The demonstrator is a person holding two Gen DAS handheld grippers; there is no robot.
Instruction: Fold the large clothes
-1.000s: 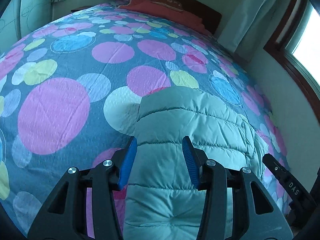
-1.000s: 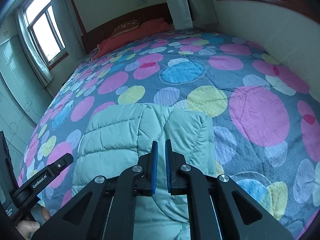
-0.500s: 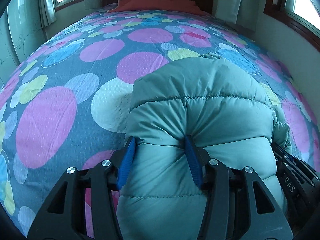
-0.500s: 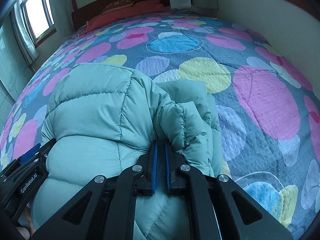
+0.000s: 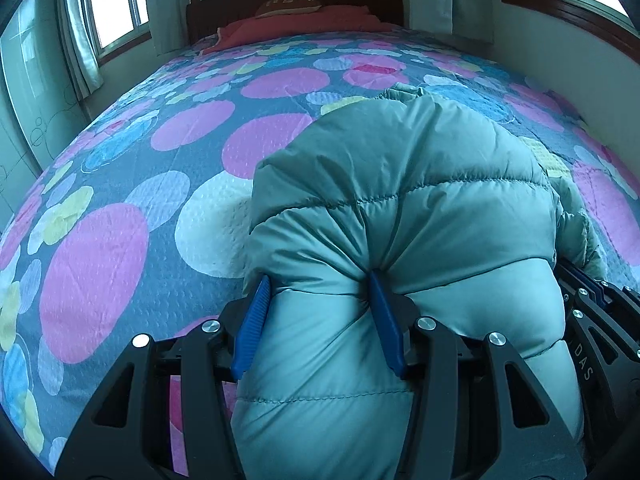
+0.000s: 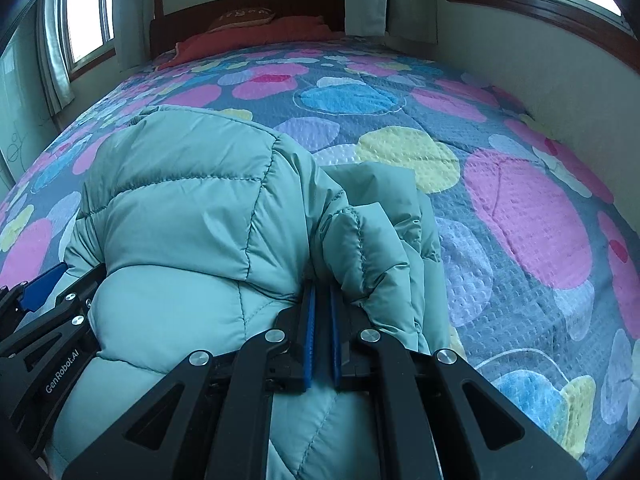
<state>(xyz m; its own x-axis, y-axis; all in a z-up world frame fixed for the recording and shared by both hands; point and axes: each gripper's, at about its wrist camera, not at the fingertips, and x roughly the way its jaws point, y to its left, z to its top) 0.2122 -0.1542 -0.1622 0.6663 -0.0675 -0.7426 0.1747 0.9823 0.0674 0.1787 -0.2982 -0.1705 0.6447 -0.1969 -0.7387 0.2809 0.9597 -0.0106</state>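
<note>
My right gripper (image 6: pixel 321 300) pinches a fold of the puffy green jacket (image 6: pixel 180 216), blue pads almost together. At nine o'clock I see my left gripper (image 6: pixel 40 292). The spotty bedspread (image 6: pixel 520 208) spreads toward twelve o'clock.

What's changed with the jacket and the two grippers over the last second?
The jacket went from lying flat on the bed to being lifted and bulged forward toward the headboard. The left gripper, open around the edge a second ago, now pinches a thick wad of it. The right gripper stayed shut on the jacket throughout. The bedspread and pillows look unchanged.
</note>
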